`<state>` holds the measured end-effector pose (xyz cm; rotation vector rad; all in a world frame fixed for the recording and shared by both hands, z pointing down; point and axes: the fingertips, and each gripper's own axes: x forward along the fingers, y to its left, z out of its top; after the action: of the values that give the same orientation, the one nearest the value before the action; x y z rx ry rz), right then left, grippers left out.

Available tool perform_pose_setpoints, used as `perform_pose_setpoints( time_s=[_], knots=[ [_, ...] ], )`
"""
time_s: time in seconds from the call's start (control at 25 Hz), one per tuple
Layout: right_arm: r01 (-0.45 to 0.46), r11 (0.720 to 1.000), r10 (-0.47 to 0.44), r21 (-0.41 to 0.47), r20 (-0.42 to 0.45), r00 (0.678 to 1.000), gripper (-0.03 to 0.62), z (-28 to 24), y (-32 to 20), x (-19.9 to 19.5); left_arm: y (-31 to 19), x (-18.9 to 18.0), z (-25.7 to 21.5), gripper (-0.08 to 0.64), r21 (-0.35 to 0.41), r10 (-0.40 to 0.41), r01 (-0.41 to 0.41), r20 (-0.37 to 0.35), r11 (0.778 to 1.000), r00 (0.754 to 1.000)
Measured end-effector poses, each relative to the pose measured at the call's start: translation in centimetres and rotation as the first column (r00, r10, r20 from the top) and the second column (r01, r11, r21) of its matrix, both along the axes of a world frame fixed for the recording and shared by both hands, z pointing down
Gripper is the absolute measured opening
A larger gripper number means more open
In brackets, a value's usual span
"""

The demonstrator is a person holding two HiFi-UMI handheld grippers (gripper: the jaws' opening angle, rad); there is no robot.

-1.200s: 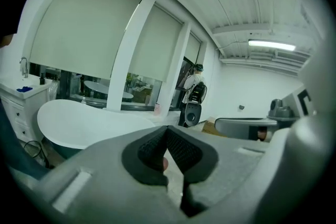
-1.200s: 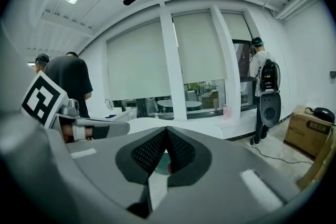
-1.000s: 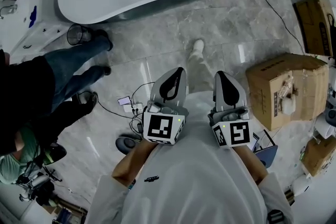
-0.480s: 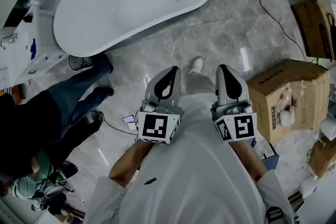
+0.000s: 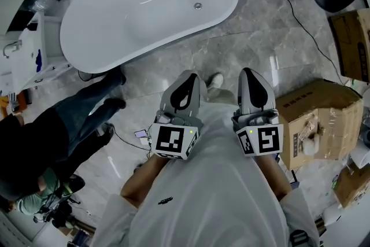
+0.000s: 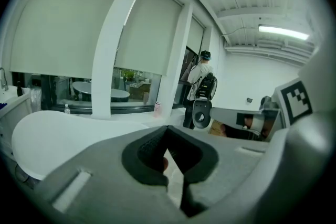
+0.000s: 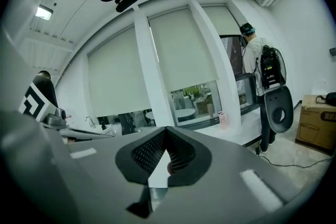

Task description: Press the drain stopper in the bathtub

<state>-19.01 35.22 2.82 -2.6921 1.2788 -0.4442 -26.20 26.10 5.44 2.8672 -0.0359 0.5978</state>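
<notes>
Standing well back from the bathtub [image 5: 130, 17], left gripper [image 5: 188, 85] and right gripper [image 5: 252, 81] closed and empty, the person could overreach and miss its stopper [image 5: 198, 6].

Our head camera looks steeply down past our chest at the floor [image 5: 254, 43], with the bathtub [image 5: 133, 8] well ahead near the top edge. Each gripper camera rides close behind its jaws, the left hand-held gripper [image 6: 168, 128] and right hand-held gripper [image 7: 167, 129] filling the lower frame, facing level toward the window blinds [image 6: 58, 23]. Both catch one person with a backpack [image 7: 261, 63]; the left view shares the bathtub with ours.
</notes>
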Motion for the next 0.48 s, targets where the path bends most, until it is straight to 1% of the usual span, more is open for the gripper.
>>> perform_pose_setpoints(
  time_s=[0.16, 0.24, 0.36, 0.48],
  knots=[
    [0.030, 0.999, -0.027, -0.044, 0.047, 0.998, 0.006, 1.9, -2.8, 2.6, -2.3, 2.7, 1.8, 0.000, -0.035, -0.030, 0.031, 0.042, 0.999, 0.999],
    [0.052, 0.997, -0.050, -0.057, 0.044, 0.998, 0.006, 2.0, -4.4, 4.1, -3.4, 4.4, 2.5, 0.000, -0.059, -0.035, 0.038, 0.052, 0.998, 0.998],
    [0.072, 0.994, -0.069, -0.080, 0.032, 0.997, 0.006, 1.8, -6.9, 7.5, -6.0, 8.3, 2.9, 0.000, -0.079, -0.037, 0.041, 0.053, 0.996, 0.998],
    [0.087, 0.990, -0.084, -0.108, 0.036, 0.996, 0.006, 1.7, -9.4, 11.2, -9.2, 12.3, 2.0, 0.000, -0.084, -0.044, 0.046, 0.027, 0.995, 0.999]
  ],
)
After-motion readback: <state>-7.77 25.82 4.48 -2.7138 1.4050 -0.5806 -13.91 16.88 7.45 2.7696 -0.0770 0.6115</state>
